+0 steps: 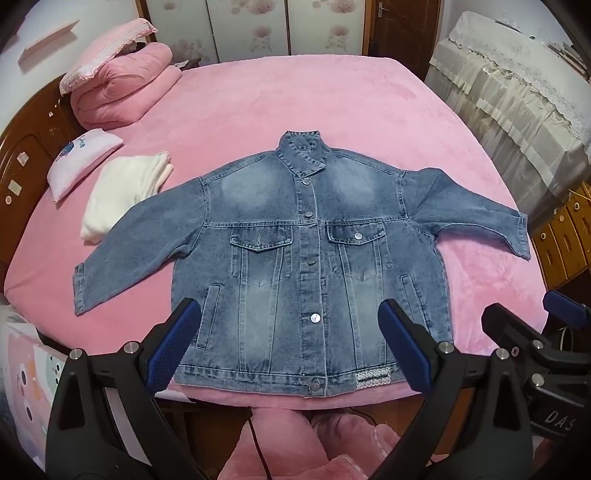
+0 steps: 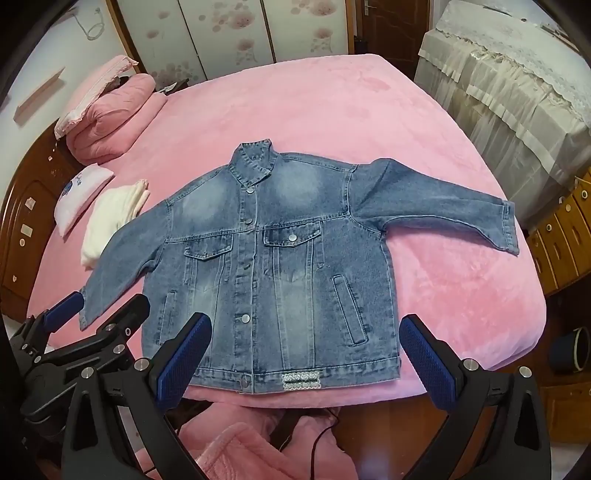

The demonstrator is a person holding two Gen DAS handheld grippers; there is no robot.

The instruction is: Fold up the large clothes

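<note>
Bare pink bedspread (image 1: 332,96) beyond jacket (image 1: 306,258); folded white cloth (image 1: 122,192) beside left sleeve.

One jacket (image 1: 306,258), two claws (image 1: 290,325) (image 2: 304,332), perhaps two pillows (image 1: 83,158).

A bed (image 1: 351,96) in plush pink fills the room. At its far left corner sits a rolled pink quilt (image 1: 122,92), a small pillow (image 1: 79,160) and folded white cloth (image 1: 122,192) beside it. Floral-panelled wardrobe doors (image 1: 258,26) line the back wall, a dark wooden door (image 1: 402,26) next to them. Along the right, lace-draped furniture (image 1: 517,103) and wooden drawers (image 1: 565,236).
</note>
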